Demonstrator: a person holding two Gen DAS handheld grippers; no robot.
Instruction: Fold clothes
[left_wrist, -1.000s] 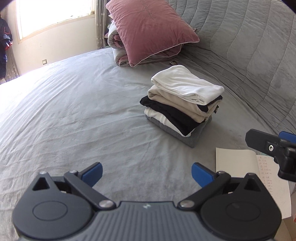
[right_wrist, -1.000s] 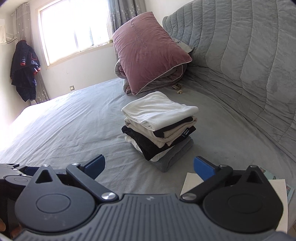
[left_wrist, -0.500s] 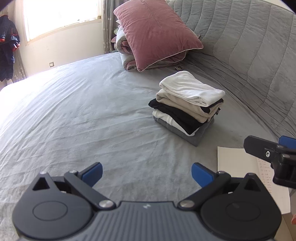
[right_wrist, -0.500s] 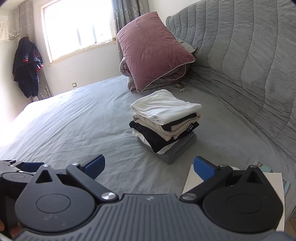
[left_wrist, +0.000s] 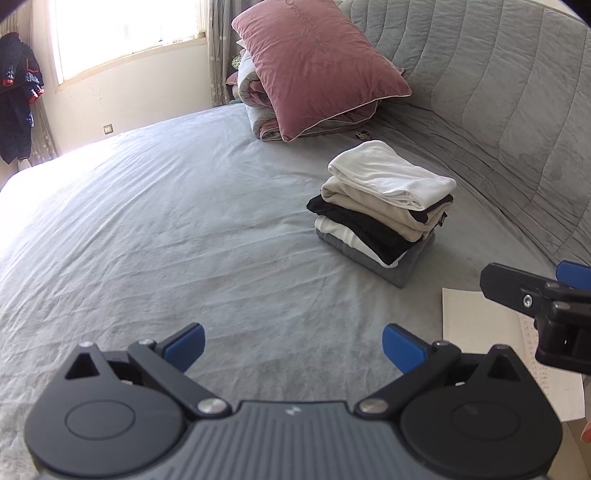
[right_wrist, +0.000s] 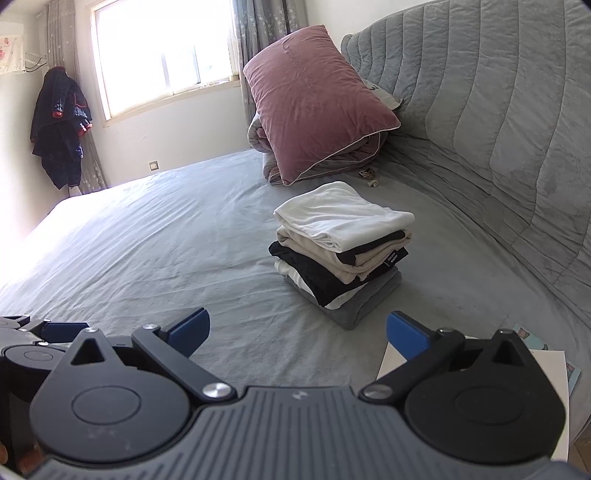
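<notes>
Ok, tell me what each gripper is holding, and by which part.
Nothing is held. The left gripper and right gripper are both open and empty above the bed.

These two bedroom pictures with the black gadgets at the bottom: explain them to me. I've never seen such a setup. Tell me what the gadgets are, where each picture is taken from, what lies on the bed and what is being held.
No robot here: a person holds one pair of tongs in each hand, and each pair carries a wide-angle camera that looks forward along its blue-tipped fingers. One picture comes from the left tongs, the other from the right tongs; each pair also shows at the edge of the other's picture.

On the grey bed sits a stack of folded clothes, white on top, then beige, black, white and grey. Behind it a pink pillow leans on a rolled quilt. A sheet of paper lies near the right tongs.

Both tongs are open and hold nothing.
</notes>
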